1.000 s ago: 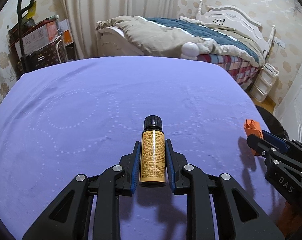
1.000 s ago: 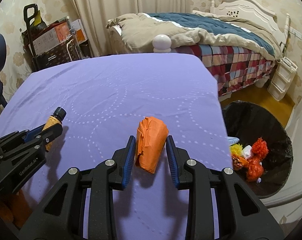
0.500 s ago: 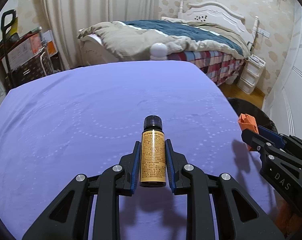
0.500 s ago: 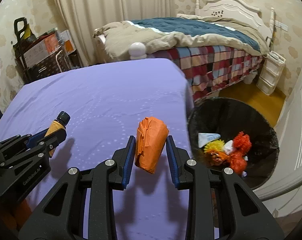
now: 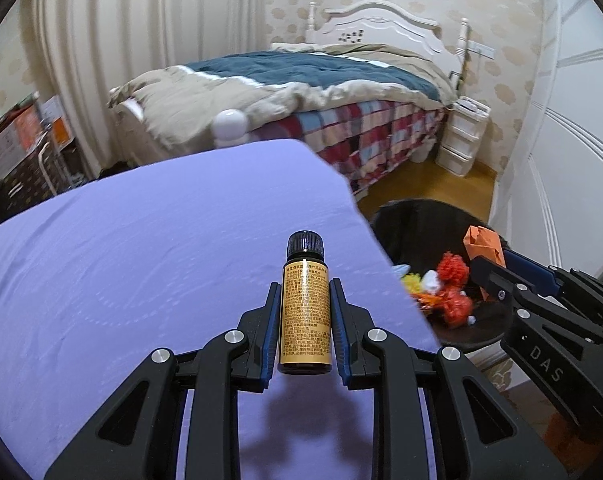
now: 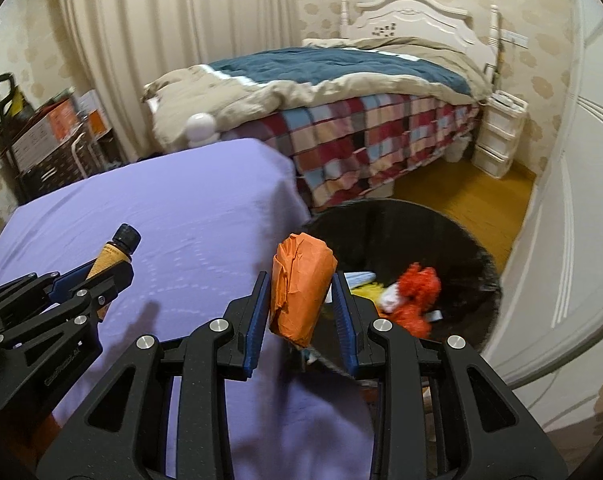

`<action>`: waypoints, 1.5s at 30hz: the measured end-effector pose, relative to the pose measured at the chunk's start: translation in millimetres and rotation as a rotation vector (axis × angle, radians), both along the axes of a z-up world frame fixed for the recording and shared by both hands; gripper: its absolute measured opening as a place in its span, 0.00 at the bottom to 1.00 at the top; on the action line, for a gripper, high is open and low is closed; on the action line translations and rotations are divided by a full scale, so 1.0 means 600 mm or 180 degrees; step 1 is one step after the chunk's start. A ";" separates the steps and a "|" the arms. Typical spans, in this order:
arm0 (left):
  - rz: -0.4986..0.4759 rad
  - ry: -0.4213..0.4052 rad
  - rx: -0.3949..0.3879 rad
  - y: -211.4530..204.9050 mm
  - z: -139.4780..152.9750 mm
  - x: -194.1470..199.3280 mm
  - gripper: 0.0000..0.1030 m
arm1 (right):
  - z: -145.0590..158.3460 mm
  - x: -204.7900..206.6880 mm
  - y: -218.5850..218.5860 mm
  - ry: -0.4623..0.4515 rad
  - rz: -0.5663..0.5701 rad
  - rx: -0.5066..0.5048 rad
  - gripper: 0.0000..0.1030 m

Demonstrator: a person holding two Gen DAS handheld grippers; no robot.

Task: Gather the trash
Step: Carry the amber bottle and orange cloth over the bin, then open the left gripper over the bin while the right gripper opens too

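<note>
While the left gripper (image 5: 306, 316) clamps a bottle (image 5: 306, 312) over the purple table (image 5: 141, 260), the right gripper (image 6: 301, 304) carries an orange wad (image 6: 299, 288) toward the bin (image 6: 441, 240) at two o'clock, the drop likely next once both clear its rim.

Open air above black bin (image 6: 477, 264), purple table edge (image 6: 297, 204) just beside it.
</note>
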State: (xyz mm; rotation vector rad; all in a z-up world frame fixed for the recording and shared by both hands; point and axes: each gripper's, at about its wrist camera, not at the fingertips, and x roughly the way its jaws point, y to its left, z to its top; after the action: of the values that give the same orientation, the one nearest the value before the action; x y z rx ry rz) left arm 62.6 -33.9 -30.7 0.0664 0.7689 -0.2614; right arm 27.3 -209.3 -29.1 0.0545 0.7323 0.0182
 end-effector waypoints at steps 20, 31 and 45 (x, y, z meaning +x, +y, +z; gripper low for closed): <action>-0.0303 -0.0025 -0.0005 -0.128 0.004 0.072 0.24 | -0.012 0.053 -0.118 0.0024 -0.0460 -0.0010 0.30; -0.0428 0.0037 0.0116 -0.190 -0.016 0.108 0.24 | -0.035 0.089 -0.160 0.0128 -0.0600 0.0047 0.30; -0.0453 0.0103 0.0198 -0.218 -0.031 0.135 0.24 | -0.059 0.120 -0.188 0.0218 -0.0726 0.0098 0.32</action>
State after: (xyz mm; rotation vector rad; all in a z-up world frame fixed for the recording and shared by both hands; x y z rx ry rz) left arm 143.5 -164.8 -49.1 0.1766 0.8056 -0.3745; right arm 99.5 -322.2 -64.5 0.1683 0.7908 -0.1909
